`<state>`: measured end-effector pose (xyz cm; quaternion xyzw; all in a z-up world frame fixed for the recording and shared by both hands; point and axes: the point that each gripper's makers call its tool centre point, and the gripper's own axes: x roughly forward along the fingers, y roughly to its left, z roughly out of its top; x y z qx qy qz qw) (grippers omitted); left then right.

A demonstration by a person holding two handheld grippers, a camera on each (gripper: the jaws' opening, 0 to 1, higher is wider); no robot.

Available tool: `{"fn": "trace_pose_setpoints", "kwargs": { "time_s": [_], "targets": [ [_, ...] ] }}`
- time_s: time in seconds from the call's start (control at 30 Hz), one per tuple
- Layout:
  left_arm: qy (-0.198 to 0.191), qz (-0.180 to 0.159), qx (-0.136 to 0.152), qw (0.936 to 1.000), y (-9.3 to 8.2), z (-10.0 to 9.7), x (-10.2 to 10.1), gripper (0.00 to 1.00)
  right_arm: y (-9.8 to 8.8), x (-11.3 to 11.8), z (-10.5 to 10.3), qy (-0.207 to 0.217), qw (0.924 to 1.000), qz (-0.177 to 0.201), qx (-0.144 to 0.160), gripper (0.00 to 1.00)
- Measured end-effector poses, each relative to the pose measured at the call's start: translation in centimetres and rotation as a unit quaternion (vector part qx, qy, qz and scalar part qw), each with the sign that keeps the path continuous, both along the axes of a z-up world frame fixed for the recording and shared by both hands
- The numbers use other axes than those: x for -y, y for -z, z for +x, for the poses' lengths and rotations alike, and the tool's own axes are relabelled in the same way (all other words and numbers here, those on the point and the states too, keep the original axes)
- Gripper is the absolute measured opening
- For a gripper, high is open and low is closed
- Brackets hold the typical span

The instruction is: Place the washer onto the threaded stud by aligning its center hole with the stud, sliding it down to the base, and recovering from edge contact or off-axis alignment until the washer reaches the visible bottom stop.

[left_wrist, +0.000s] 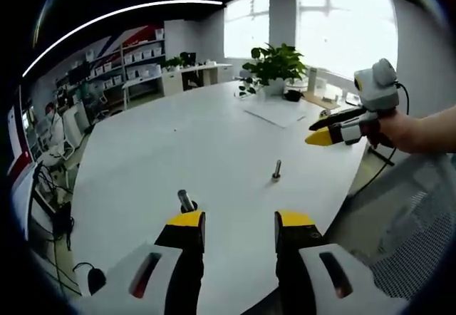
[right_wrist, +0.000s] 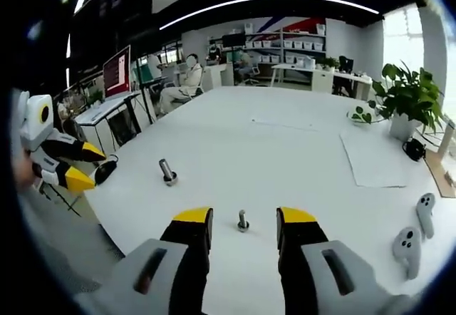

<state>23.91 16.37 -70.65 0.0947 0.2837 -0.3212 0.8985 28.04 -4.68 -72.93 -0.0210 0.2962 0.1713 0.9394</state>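
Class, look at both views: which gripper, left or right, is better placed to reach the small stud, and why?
Probably right. In the right gripper view, the small stud stands just beyond the open right gripper, centred between its jaws. In the left gripper view, it stands farther from the left gripper.

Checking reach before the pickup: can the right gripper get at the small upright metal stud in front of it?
Probably yes: the right gripper is open, and the small upright metal stud stands between its jaws on bare white table.
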Motion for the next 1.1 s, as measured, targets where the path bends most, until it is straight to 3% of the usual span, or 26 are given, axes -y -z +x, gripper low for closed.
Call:
{"fn": "trace_pose_setpoints", "kwargs": {
  "time_s": [0.33, 1.1],
  "targets": [
    [-0.010, -0.003, 0.004, 0.9999, -0.3, 0.2, -0.4, 0.38, 0.4, 0.6, -0.3, 0.015, 0.9998, 0.000, -0.011, 0.41],
    [-0.039, 0.006, -0.038, 0.9985, 1.3, -0.1, -1.9, 0.40, 3.2, 0.8, -1.1, -0.001, 0.9981, -0.036, -0.051, 0.42]
  ]
}}
